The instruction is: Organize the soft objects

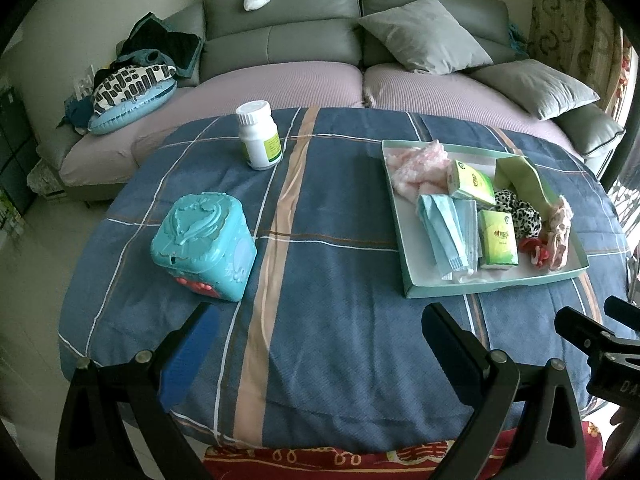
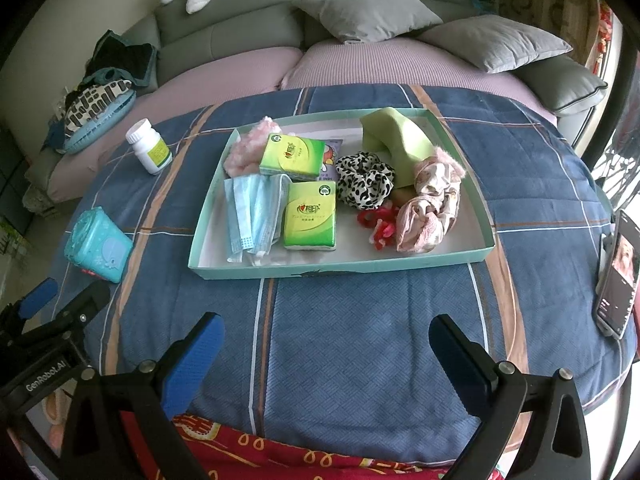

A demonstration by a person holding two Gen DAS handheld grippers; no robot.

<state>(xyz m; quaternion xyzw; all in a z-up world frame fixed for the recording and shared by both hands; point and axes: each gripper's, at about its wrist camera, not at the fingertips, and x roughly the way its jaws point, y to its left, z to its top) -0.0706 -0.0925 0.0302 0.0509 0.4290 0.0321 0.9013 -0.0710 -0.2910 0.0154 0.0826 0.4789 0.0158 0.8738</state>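
Blue plaid cloth covers the surface [image 2: 340,320], and on it a shallow teal tray [image 2: 340,270] already holds the soft things: face masks [image 2: 252,212], two green tissue packs [image 2: 310,216], a leopard scrunchie [image 2: 364,184], a pink scrunchie [image 2: 432,208] and a green sponge [image 2: 396,140]. Both the left claw [image 1: 316,344] and right claw [image 2: 328,356] hang empty with jaws spread, well short of the tray. The hard teal box [image 1: 204,248] and white pill bottle [image 1: 260,136] stand outside it. Sorting looks nearly done; any further pick should pinch fabric lightly from above, without dragging the light tray.
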